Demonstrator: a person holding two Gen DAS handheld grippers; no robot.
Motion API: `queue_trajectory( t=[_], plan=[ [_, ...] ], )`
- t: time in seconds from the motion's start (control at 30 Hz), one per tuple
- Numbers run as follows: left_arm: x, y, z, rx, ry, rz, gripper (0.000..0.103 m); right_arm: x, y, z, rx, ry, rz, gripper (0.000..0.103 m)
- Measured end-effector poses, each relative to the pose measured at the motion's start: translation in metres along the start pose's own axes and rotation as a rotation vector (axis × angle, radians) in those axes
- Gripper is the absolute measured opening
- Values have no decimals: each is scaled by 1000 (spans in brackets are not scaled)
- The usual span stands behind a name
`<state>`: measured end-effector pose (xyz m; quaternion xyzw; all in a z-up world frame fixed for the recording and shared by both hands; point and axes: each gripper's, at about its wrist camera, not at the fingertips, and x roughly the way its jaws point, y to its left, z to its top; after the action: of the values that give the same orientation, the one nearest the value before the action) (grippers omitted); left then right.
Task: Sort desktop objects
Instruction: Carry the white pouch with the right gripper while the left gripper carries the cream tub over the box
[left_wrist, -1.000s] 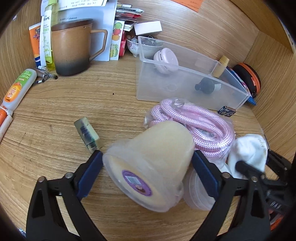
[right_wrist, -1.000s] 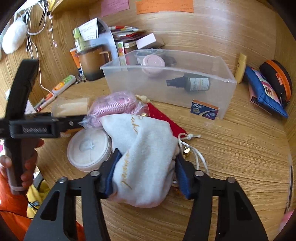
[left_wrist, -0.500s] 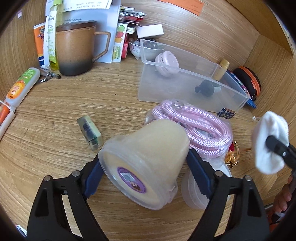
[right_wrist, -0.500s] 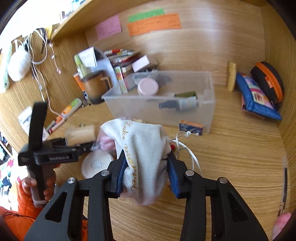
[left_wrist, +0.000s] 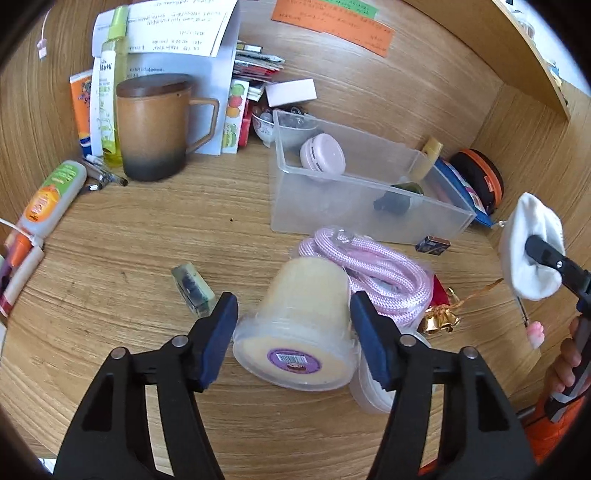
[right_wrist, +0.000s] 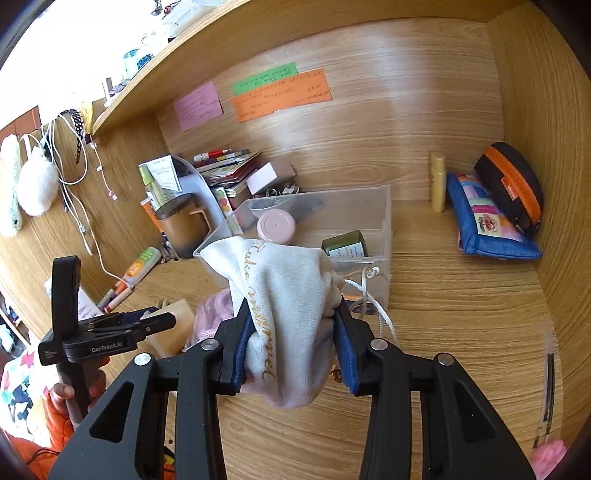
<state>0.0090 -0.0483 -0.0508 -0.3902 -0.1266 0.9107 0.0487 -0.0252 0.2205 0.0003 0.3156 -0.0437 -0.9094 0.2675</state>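
The left gripper (left_wrist: 291, 328) straddles a translucent plastic tub of pale cream contents (left_wrist: 301, 326) lying on its side on the wooden desk (left_wrist: 147, 236); its jaws have just been closing, the blue pads (left_wrist: 221, 332) now against the tub's sides; behind the tub lies a coiled pink braided rope (left_wrist: 373, 273), and beyond that a clear plastic bin (left_wrist: 354, 199) holding a round pink case (left_wrist: 322, 157); the right gripper (right_wrist: 291, 339) is clamped on a white drawstring cloth pouch with gold lettering (right_wrist: 284, 310), held above the desk, in front of the bin.
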Motion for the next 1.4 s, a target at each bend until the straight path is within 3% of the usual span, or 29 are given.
queue_trajectory(
  t=[0.3,0.5,0.73,0.93,1.4],
  plan=[
    [30,1,-7,-14,77,25,70,17,-6,-6,4,54,15,36],
    [36,-7,-9,-1,25,105,72,25,-12,-5,36,65,50,36],
    [28,-6,-10,-23,5,119,69,22,-18,2,72,43,87,36],
    [11,-9,-2,-30,-42,104,69,15,-16,13,62,6,86,36],
    [-25,-29,50,37,-161,71,69,17,-12,38,63,-51,92,36]
  ],
)
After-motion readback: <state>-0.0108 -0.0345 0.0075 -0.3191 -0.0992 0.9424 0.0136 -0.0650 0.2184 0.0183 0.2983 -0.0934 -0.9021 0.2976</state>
